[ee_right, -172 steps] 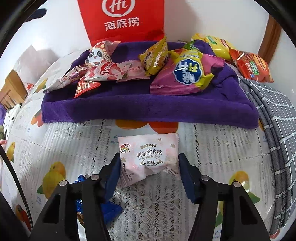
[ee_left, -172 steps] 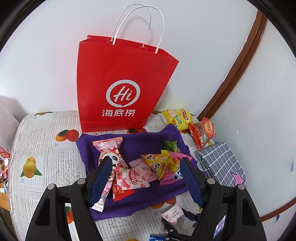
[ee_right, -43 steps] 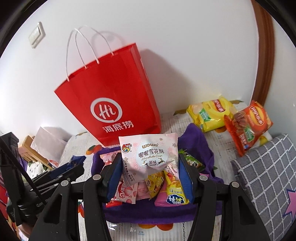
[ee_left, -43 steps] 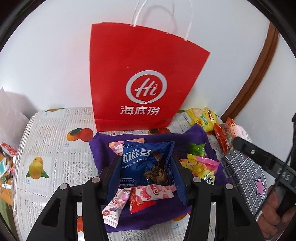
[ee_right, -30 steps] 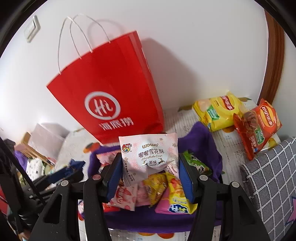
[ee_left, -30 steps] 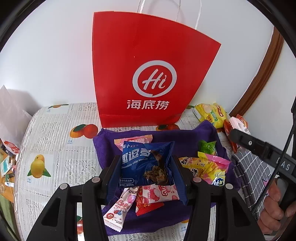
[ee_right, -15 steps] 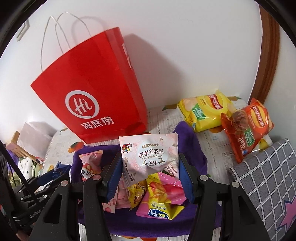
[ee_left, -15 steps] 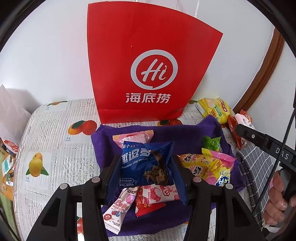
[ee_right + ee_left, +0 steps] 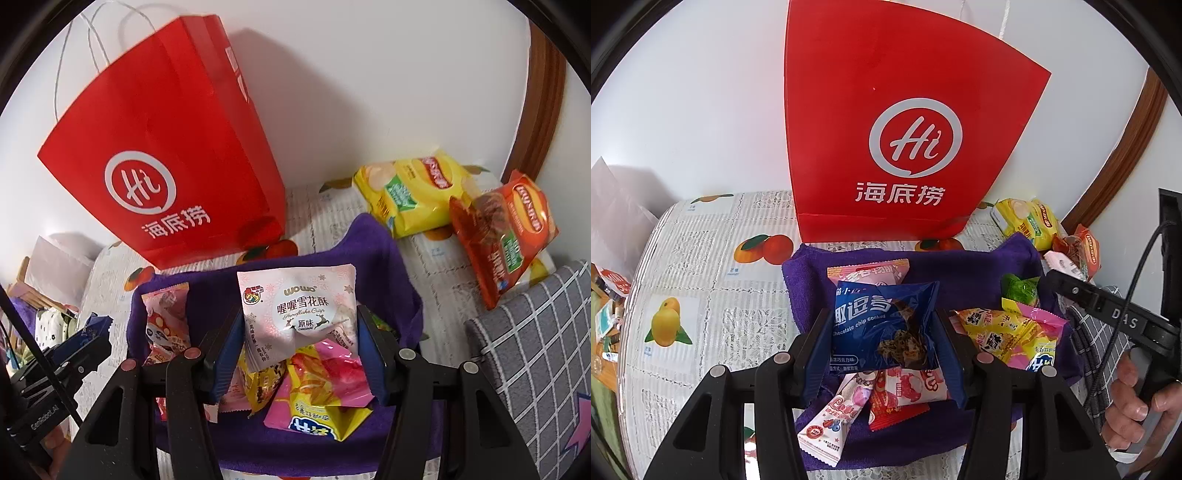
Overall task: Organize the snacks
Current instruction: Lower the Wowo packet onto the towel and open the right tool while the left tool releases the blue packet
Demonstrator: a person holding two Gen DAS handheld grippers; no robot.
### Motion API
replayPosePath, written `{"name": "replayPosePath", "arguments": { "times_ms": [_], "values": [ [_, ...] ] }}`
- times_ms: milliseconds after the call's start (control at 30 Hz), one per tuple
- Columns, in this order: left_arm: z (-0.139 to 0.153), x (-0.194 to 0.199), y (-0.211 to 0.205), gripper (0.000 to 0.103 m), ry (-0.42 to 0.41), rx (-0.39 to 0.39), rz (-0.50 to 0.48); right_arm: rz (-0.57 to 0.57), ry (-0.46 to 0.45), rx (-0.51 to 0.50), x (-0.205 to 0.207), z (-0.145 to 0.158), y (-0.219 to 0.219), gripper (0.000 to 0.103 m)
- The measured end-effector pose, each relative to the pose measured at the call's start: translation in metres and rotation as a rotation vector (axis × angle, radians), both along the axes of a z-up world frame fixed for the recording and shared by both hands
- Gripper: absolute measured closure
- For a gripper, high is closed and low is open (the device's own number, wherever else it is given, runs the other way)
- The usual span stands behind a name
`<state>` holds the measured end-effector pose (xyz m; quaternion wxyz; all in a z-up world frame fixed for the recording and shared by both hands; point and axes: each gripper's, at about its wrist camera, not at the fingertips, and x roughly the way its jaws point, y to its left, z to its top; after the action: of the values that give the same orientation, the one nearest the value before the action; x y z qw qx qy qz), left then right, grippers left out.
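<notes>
Left wrist view first: the left gripper is clamped on a blue chocolate chip cookie packet, held above the purple towel with loose snacks beneath, red paper bag standing far behind. Over to the right, the right gripper pinches a pink snowflake crisp packet over that same towel, yellow chip bag far right.

Both wrist cameras look forward and down, close over the purple towel, sharing the red bag; heights seem similar.
</notes>
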<state>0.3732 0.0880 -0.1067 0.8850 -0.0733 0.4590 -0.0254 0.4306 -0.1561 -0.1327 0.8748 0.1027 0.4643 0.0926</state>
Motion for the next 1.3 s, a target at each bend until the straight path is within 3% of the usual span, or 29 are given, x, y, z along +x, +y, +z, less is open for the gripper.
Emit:
{"name": "replayPosePath", "arguments": {
  "times_ms": [633,1300],
  "values": [
    [-0.003,0.001,-0.004,0.05,0.018,0.004,-0.005,-0.008,0.155,0.036,0.015,-0.032,0.002,0.044],
    [-0.007,0.003,-0.01,0.05,0.032,0.02,-0.013,-0.011,0.206,0.034,0.018,-0.037,0.0,0.038]
  ]
}}
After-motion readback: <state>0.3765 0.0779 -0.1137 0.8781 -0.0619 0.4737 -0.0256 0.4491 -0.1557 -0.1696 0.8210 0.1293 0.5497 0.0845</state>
